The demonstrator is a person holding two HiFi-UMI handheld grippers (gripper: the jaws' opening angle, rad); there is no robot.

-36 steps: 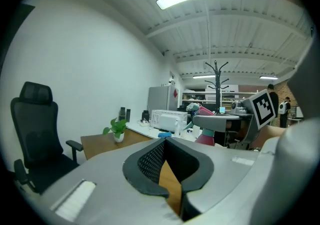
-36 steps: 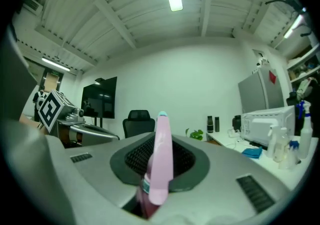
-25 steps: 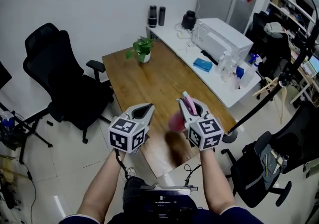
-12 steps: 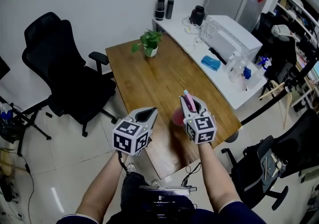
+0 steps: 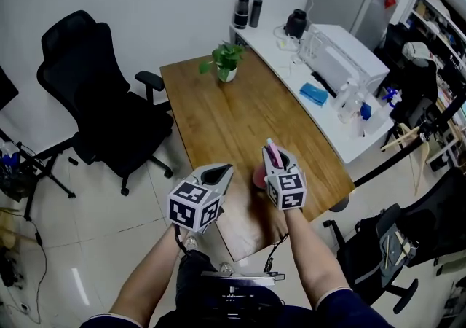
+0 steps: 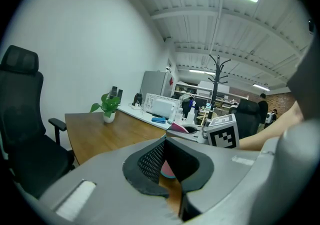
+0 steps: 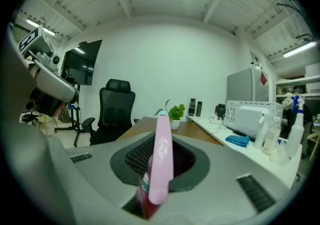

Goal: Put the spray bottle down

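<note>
The spray bottle has a pale pink head (image 5: 273,151) and a reddish-pink body (image 5: 259,176). My right gripper (image 5: 278,151) is shut on its neck and holds it upright over the near end of the wooden table (image 5: 218,115). The bottle (image 7: 162,161) stands between the pads in the right gripper view. Whether its base touches the wood I cannot tell. My left gripper (image 5: 221,169) hovers beside it to the left, shut and with nothing in it. Through the left gripper (image 6: 165,139) I see the bottle's pink body (image 6: 167,170) and the right gripper's marker cube (image 6: 222,131).
A small potted plant (image 5: 227,61) stands at the table's far end. A black office chair (image 5: 95,108) is to the left. On the right runs a white bench with a white machine (image 5: 342,57) and a blue cloth (image 5: 314,93). Another chair (image 5: 386,246) sits lower right.
Both grippers have sunk toward the table's near end, the right one farther, carrying the bottle down with it. The grip on the bottle is unchanged.
</note>
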